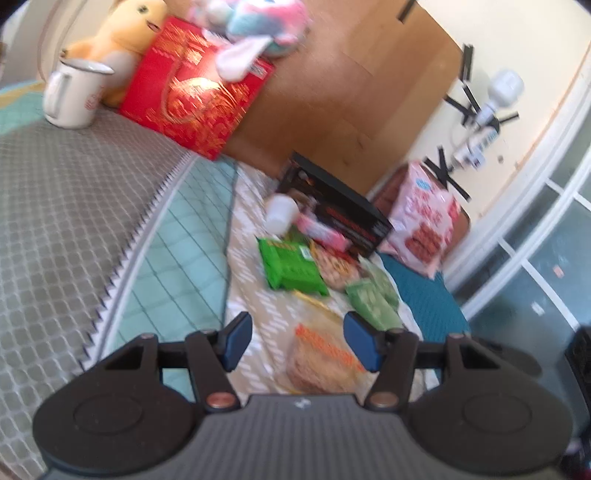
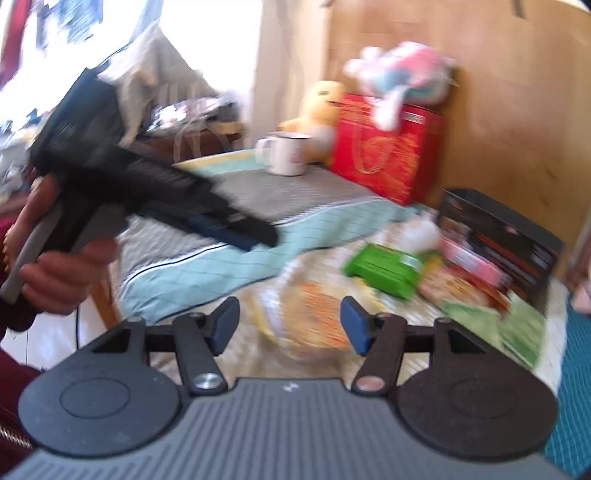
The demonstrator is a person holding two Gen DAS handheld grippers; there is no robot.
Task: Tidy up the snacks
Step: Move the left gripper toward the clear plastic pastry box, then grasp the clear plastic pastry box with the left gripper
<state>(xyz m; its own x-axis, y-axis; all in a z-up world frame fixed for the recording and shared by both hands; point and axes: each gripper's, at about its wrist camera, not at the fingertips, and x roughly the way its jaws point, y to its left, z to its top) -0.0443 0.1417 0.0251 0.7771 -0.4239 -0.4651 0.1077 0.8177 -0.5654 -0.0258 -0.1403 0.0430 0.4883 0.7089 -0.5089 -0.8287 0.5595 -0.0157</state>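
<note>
Both your grippers, left gripper [image 1: 297, 341] and right gripper [image 2: 288, 321], have fingers apart, holding nothing. Snacks pile center-right on the bed; orange packet [image 1: 321, 363] sits nearest, lower center. Drop lower, straddle it squarely, then close. Frames blurry, so slow down.

A bright green snack pack [image 1: 291, 267] lies on a beige bedsheet with white dashes [image 1: 247, 229]. The quilt [image 1: 177, 236] is pale teal with dark grid lines, the box [image 1: 195, 96] red with gold ornament, the mug [image 1: 74, 92] white, and 1 plush duck [image 1: 122, 33] yellow. Both grippers' fingers [image 1: 236, 339] carry blue pads.
</note>
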